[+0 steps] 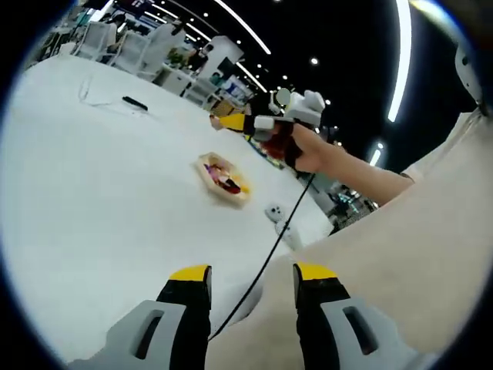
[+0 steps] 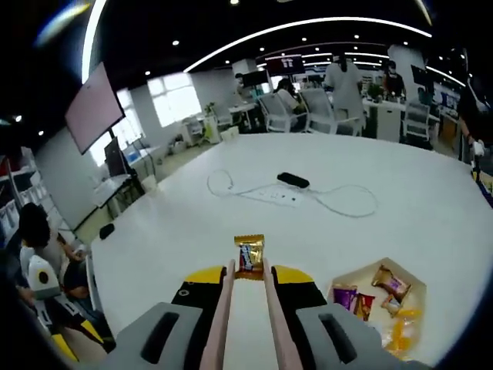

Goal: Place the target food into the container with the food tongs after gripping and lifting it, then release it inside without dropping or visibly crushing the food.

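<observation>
My right gripper (image 2: 249, 276) is shut on a pair of pale food tongs (image 2: 222, 312), whose two arms run forward between the jaws. The tong tips pinch a small gold-and-brown wrapped candy (image 2: 249, 255), held above the white table (image 2: 192, 223). A shallow cream container (image 2: 373, 270) with several wrapped candies lies low and to the right of it. In the left gripper view that container (image 1: 223, 177) rests mid-table, and the right gripper (image 1: 235, 122), held by a hand (image 1: 308, 150), hovers beyond it. My left gripper (image 1: 252, 274) is open and holds nothing, near the table's edge.
A black device (image 2: 293, 179) with a white cable (image 2: 339, 202) lies farther out on the table. A small white object (image 1: 279, 216) sits beside the container, and a dark cord (image 1: 269, 254) hangs from the right gripper. Office chairs, desks and people stand beyond the table.
</observation>
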The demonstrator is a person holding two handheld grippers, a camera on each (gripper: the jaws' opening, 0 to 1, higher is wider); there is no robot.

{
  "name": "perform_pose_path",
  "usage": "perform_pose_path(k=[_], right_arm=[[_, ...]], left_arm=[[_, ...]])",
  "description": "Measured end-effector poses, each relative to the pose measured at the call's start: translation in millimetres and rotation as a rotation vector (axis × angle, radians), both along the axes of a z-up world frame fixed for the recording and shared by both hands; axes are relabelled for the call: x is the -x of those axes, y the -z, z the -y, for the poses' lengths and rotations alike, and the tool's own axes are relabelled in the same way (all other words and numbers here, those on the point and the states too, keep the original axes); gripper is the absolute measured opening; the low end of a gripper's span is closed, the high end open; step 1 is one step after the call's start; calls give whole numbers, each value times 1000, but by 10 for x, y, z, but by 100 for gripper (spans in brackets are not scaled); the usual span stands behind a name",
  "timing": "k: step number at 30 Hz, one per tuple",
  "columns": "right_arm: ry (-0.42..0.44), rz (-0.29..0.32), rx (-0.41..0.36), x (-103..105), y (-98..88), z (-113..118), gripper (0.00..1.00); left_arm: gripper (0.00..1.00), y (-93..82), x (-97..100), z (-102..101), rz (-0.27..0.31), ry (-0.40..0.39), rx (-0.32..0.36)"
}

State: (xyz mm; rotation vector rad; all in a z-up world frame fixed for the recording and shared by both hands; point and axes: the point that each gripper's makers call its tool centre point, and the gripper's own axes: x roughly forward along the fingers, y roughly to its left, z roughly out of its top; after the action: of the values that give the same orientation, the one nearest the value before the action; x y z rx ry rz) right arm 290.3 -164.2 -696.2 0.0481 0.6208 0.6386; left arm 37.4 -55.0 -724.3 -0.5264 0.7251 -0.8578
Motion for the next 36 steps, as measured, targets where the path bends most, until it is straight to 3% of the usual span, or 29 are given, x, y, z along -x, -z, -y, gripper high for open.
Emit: perform_pose_path(k=[16,22,27,36], right_arm=[[74,20,19,5,-55,429,19],[93,19,14,18,-46,485,20],[86,0,23,102,35,450,20],[62,-68,69,312,420,490,21]], left_arm=[[42,-18,-26,157,10,66,-2],[42,-7,-9,172,5,71,-2],[41,11,4,179,-1,73,-4],[41,45,24,189,-14,74,-6]])
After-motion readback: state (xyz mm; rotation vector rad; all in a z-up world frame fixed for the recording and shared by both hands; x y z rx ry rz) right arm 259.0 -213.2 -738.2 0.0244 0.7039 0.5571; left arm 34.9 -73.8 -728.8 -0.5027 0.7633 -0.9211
